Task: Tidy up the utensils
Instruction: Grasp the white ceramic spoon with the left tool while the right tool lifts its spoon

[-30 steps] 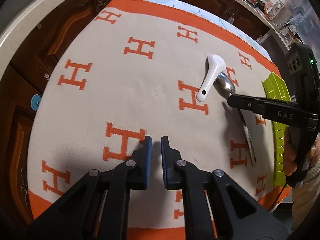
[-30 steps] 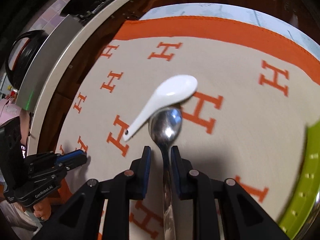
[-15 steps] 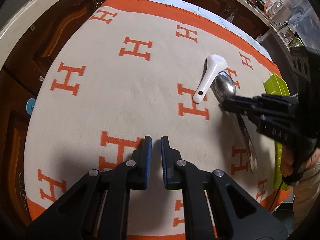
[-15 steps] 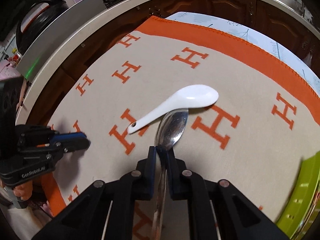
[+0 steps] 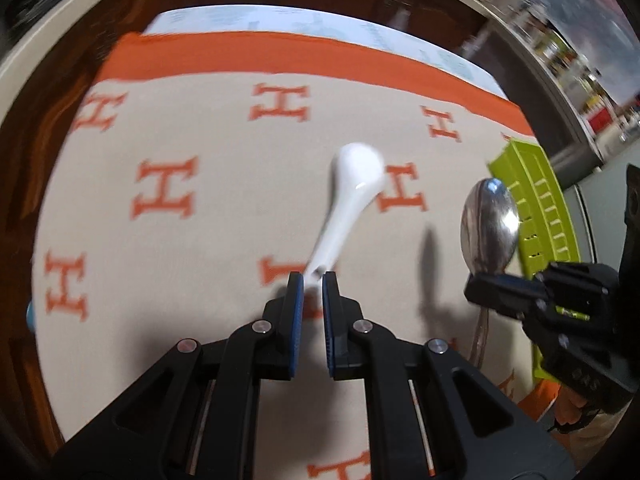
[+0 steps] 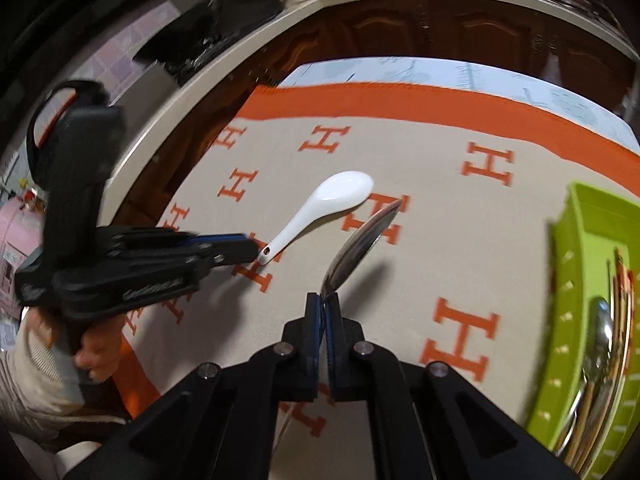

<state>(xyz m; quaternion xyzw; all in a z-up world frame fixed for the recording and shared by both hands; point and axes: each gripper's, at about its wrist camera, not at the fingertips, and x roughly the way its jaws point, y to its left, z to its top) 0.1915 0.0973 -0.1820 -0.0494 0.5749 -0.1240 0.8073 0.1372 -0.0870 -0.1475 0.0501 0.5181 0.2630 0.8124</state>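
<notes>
A white ceramic spoon (image 5: 352, 184) (image 6: 332, 196) lies on the beige cloth with orange H marks (image 5: 200, 240). My left gripper (image 5: 313, 280) (image 6: 248, 250) is low over the cloth and narrowly open. The end of the spoon's handle sits right at its fingertips. My right gripper (image 6: 327, 300) (image 5: 476, 288) is shut on the neck of a metal spoon (image 6: 360, 240) (image 5: 488, 228). It holds that spoon above the cloth with the bowl pointing forward and a shadow beneath. A lime green tray (image 6: 576, 240) (image 5: 536, 200) stands at the cloth's right edge.
Several metal and copper-coloured utensils (image 6: 600, 340) lie in the green tray. A person's hands (image 6: 96, 360) (image 5: 572, 412) hold the grippers. Dark wooden cabinets and a pale counter edge (image 6: 280, 28) ring the table. Bare cloth stretches to the left of the white spoon.
The right gripper closed on the metal spoon and raised it off the cloth, away from the white spoon. The left gripper travelled forward to the white spoon's handle end, its gap unchanged.
</notes>
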